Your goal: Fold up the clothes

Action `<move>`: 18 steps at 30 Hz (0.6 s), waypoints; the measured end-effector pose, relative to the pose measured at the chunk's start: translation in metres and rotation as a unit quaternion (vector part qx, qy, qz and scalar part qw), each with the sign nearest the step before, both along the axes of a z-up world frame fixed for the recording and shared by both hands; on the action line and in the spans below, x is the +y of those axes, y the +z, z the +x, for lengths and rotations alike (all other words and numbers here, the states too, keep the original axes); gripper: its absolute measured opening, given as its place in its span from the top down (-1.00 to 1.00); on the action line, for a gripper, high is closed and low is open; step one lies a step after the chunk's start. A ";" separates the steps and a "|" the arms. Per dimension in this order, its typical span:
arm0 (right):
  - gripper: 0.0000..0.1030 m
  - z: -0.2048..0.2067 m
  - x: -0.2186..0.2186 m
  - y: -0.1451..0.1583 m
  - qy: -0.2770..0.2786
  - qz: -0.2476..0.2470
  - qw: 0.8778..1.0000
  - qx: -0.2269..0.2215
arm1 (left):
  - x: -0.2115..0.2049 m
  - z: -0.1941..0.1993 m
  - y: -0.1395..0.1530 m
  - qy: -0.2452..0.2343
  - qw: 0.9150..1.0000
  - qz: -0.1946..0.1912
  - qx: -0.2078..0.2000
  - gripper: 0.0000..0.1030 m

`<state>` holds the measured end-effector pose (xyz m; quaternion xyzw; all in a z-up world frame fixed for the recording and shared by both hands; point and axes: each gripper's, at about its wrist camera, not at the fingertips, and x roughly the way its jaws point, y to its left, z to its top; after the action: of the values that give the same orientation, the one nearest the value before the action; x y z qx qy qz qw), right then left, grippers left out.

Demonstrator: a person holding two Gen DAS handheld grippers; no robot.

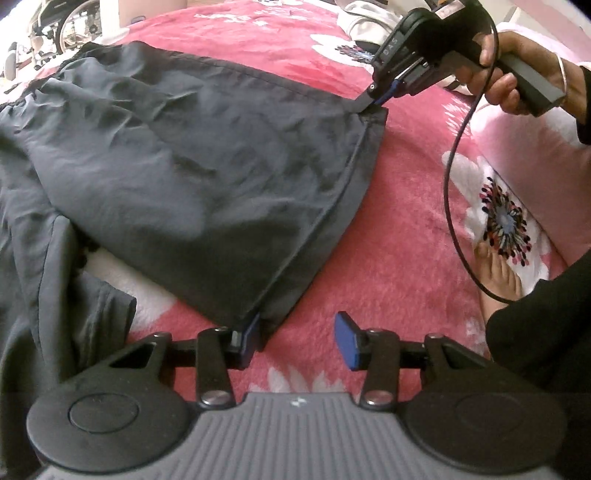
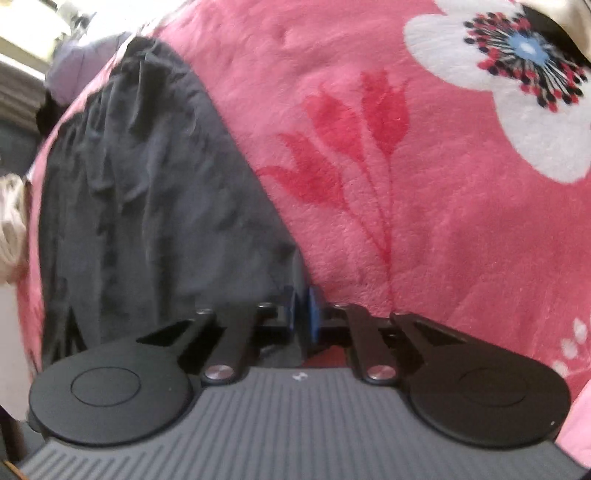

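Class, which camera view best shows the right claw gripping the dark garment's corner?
The left wrist view: the right claw pinches the dark garment at its far corner. The right wrist view shows only closed pads against cloth.

A home, most likely a bedroom. The surface ahead of the tool is a bed covered by a plush pink blanket (image 1: pixel 399 206) printed with large white flowers and red tulip shapes. A dark garment (image 1: pixel 192 162) lies spread on it. To the right of the left tool, a bare foot (image 1: pixel 498 273) rests on the blanket, so the person sits on the bed. Far ahead to the left, past the bed's edge, stands something with a spoked wheel (image 1: pixel 79 22), too blurred to name.
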<state>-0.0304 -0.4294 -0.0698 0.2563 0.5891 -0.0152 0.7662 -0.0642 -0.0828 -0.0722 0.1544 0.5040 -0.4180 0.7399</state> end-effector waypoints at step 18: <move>0.08 -0.008 -0.010 -0.011 0.002 0.031 1.000 0.003 | 0.019 0.027 -0.008 0.111 0.991 -0.018 0.072 0.06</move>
<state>-0.0384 -0.4390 -0.0808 0.2787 0.5924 0.0034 0.7559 -0.0376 -0.0641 -0.0806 0.0539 0.5626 -0.3523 0.7460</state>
